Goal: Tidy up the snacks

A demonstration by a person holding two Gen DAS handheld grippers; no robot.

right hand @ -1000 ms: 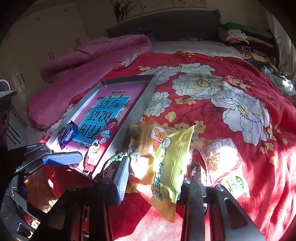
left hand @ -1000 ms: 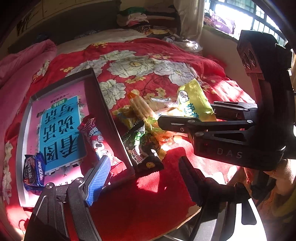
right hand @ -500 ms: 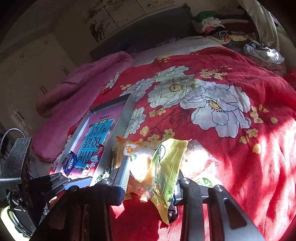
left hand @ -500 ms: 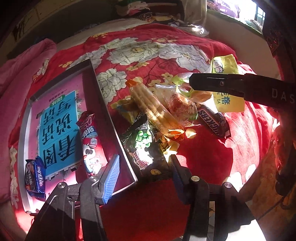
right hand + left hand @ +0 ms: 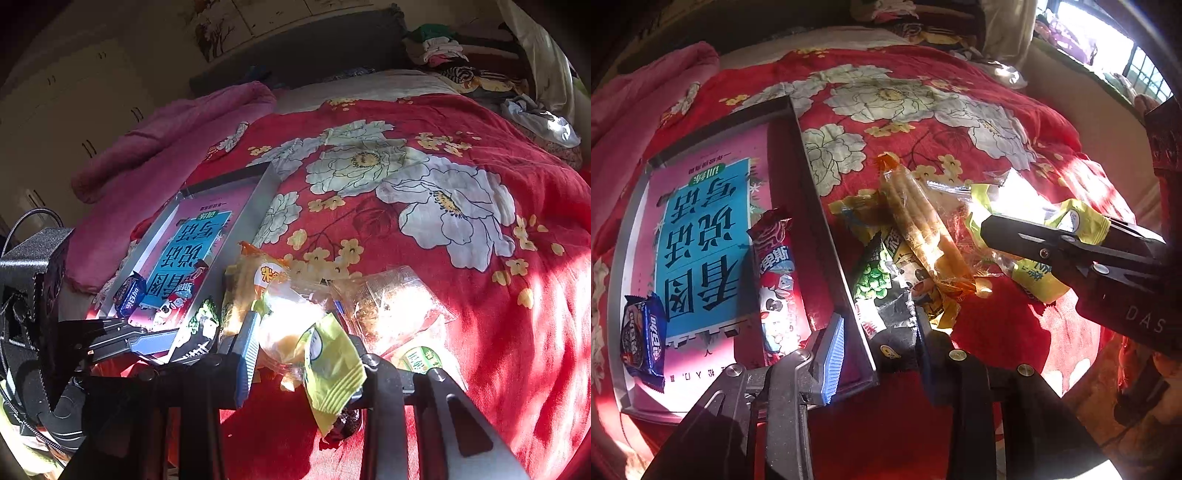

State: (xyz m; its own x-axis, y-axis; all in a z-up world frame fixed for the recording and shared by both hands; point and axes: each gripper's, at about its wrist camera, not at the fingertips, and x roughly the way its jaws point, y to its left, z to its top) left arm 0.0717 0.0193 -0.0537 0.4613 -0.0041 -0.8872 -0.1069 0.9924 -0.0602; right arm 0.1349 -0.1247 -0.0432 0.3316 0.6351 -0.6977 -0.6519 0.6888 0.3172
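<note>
Red floral bedspread [image 5: 923,92] carries a loose snack pile beside the grey tray [image 5: 820,229] (a red-wrapped bar [image 5: 775,280] and a blue biscuit pack [image 5: 646,332] lie inside). Left tool [image 5: 879,343], jaws just closing, straddles the black-green pea packet [image 5: 886,288] and the tray wall; contact is unclear. Right tool [image 5: 306,354] pinches the yellow packet [image 5: 328,369].

A bed with a red floral bedspread [image 5: 923,92] carries a grey tray [image 5: 816,206], a pink blanket [image 5: 177,136] along one side, and a loose heap of snack packets [image 5: 916,236] just beside the tray; folded clothes [image 5: 439,48], possibly, lie at the far end.
</note>
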